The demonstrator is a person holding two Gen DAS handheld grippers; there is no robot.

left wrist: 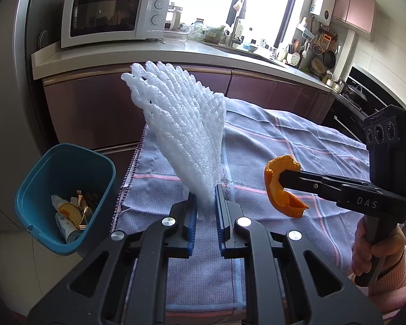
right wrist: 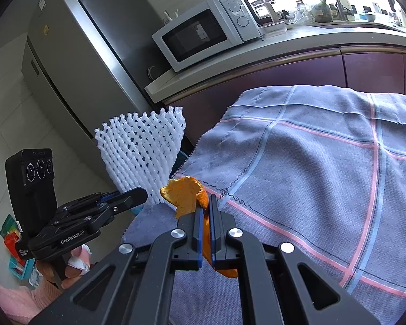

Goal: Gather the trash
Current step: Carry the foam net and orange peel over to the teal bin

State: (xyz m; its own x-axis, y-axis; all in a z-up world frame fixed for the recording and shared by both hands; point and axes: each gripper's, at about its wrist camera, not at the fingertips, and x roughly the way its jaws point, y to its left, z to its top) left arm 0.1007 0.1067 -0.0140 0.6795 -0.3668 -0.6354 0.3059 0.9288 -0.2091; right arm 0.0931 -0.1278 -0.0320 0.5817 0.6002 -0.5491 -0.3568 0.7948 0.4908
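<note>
Now foam net (left wrist: 181, 135) pinched between left fingers (left wrist: 192, 211); orange peel (right wrist: 185, 195) between right fingers (right wrist: 197, 233).

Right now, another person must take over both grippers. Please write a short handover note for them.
Left gripper: shut on the white foam net, held up above the cloth.
Right gripper: shut on the orange peel, also off the cloth.
Blue bin: beside the table, some trash already inside.
Left to do: drop both pieces into the bin.

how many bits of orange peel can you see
2. One orange peel is clamped in the right tongs above the cloth; another peel piece lies in the teal bin. More may be buried there.
</note>
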